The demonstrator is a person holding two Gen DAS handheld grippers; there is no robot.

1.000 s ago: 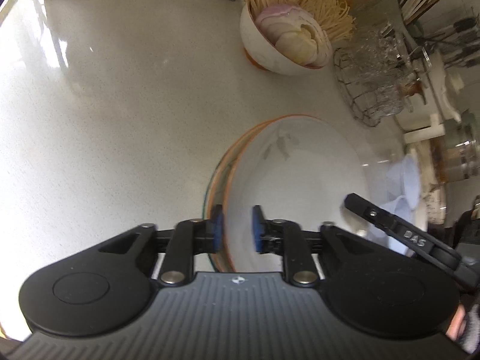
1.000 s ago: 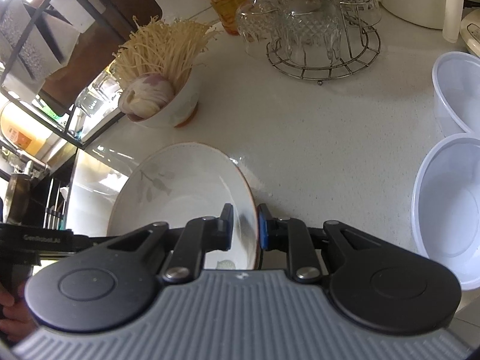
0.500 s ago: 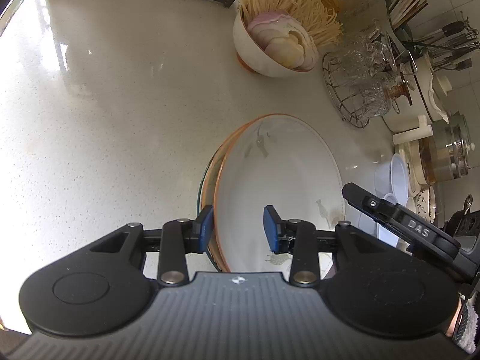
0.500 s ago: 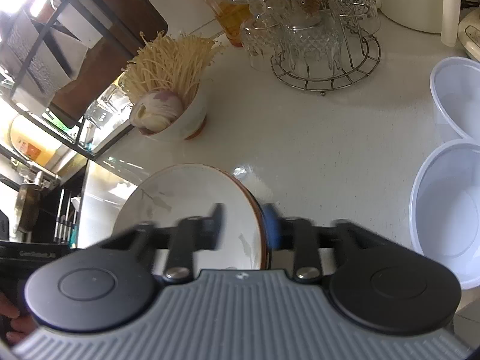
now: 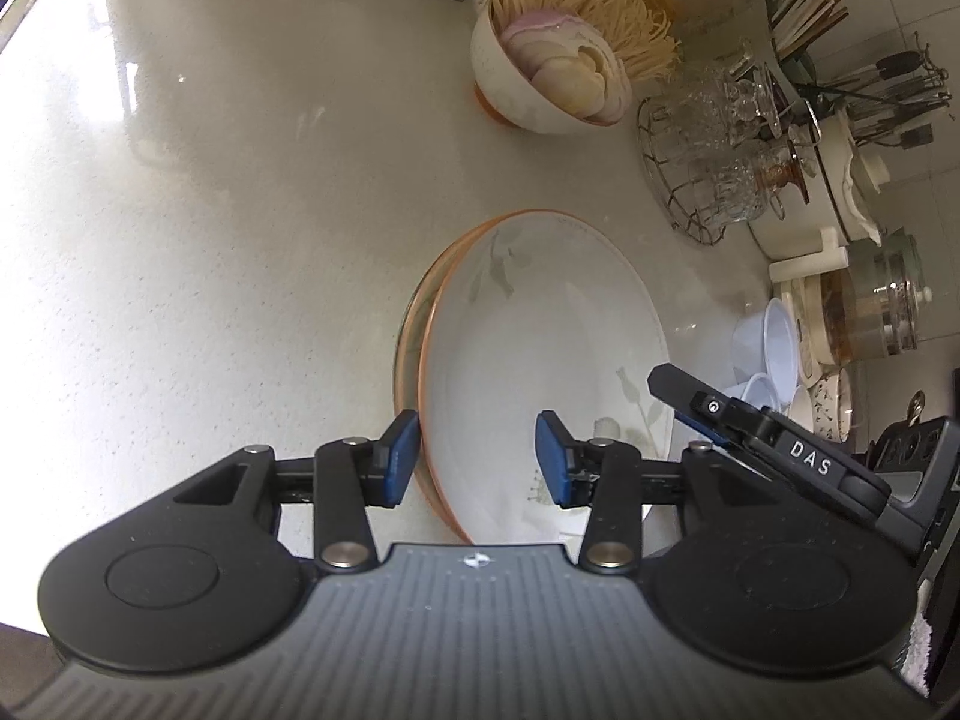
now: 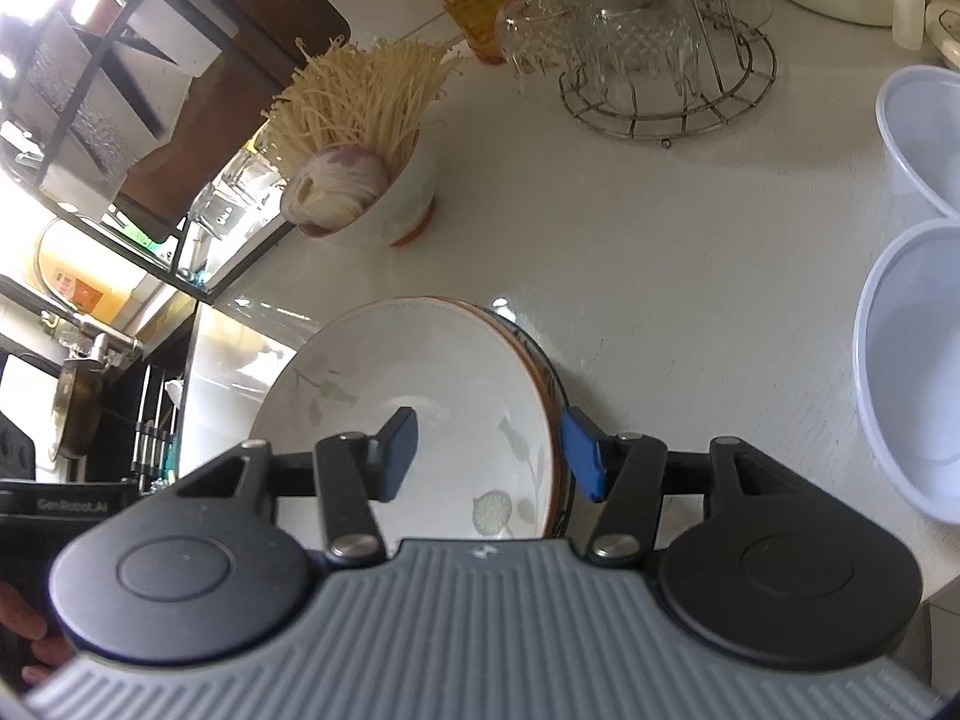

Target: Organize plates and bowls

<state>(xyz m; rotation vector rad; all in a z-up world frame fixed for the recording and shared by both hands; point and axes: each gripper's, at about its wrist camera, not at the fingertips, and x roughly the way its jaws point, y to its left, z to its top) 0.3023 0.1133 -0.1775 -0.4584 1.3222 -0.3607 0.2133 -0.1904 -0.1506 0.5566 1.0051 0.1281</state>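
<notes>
both claws, left claw (image 5: 474,459) and right claw (image 6: 492,456), have just spread wide, letting go of the plate (image 5: 540,348); it now rests stacked on the worktop (image 5: 210,240), placed.

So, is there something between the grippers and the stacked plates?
Nothing visible. The left gripper and the right gripper are both open, each straddling the rim of the top plate on the stack.
</notes>
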